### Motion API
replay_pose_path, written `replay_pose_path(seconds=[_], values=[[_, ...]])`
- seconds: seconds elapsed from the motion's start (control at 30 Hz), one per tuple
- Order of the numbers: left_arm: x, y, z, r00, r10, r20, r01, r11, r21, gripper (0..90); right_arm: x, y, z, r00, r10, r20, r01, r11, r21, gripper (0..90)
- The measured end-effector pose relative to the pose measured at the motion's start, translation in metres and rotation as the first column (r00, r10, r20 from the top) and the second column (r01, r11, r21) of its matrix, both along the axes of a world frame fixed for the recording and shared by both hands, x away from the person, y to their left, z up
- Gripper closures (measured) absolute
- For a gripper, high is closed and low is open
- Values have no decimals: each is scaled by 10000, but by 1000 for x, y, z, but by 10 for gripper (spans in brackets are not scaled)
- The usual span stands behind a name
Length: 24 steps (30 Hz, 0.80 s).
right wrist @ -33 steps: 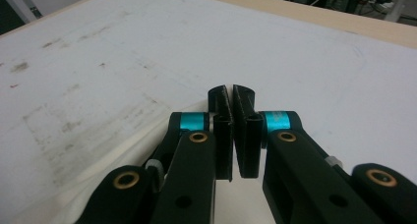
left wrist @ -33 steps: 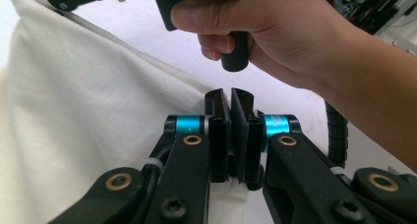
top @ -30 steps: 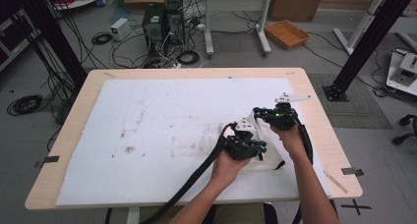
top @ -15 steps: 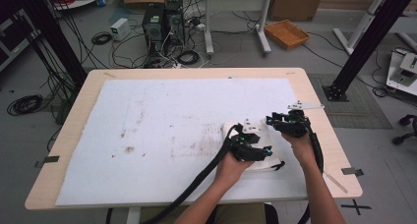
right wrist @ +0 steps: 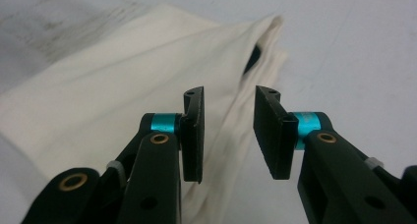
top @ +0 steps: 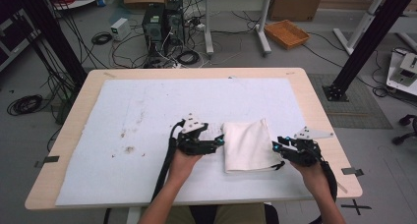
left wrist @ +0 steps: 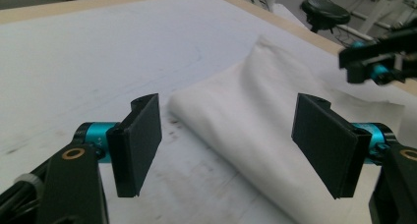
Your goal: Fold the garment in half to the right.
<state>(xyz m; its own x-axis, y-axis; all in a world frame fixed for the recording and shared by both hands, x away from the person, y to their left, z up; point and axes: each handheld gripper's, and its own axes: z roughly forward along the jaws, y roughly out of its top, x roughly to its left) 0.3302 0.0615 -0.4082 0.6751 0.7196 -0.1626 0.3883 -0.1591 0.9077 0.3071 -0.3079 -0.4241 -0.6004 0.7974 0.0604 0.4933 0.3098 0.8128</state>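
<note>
A folded cream cloth [top: 247, 146] lies flat on the white mat [top: 123, 135] that covers the wooden table [top: 314, 106], in the near right part of the mat. Just off the cloth's left edge sits the left gripper [top: 219, 143], its jaws pointing at the cloth; they have just been opening and now stand wide, with nothing pressed between them, the cloth's near fold lying ahead of them in the left gripper view [left wrist: 255, 135]. Just off the cloth's right edge sits the right gripper [top: 278, 148], pointing back at the cloth; its jaws have just been closing to a narrow gap and hold nothing, the cloth's edge [right wrist: 147, 67] lying beyond them.
</note>
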Motion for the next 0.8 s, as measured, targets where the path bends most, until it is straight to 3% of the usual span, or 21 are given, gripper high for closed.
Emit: replay_pose_path(seconds=[0.13,0.2,0.23,0.4,0.53,0.6,0.63,0.7,0.8], values=[[-3,29,-3,9992,396,33,-396,9992,103,269,-5,10,-10,9982,146,-580,-173,9988,-455,635],[-5,43,-5,9986,537,22,-538,9985,112,269,-7,13,-16,9966,49,-820,-131,9949,-997,811],[-7,49,-7,9981,617,-7,-617,9980,97,269,-9,13,-17,9966,5,-829,-91,9946,-1035,844],[-12,72,-12,9965,830,-53,-829,9964,165,269,-17,6,-9,9983,-349,-457,296,9934,-1108,865],[-15,84,-14,9949,1005,-29,-1005,9948,144,269,-22,7,-13,9947,-516,-893,365,9859,-1636,864],[-17,89,-14,9942,1074,-24,-1074,9941,121,269,-22,7,-14,9931,-544,-1043,365,9853,-1667,830],[-18,91,-14,9935,1134,-27,-1134,9935,86,269,-21,6,-12,9908,-644,-1190,450,9862,-1595,745],[-18,95,-15,9929,1193,-29,-1193,9928,106,269,-20,2,-5,9908,-1019,-888,896,9870,-1332,618],[-18,99,-16,9922,1245,-60,-1245,9922,44,269,-10,-2,11,9933,-1152,12,1150,9910,-682,595]])
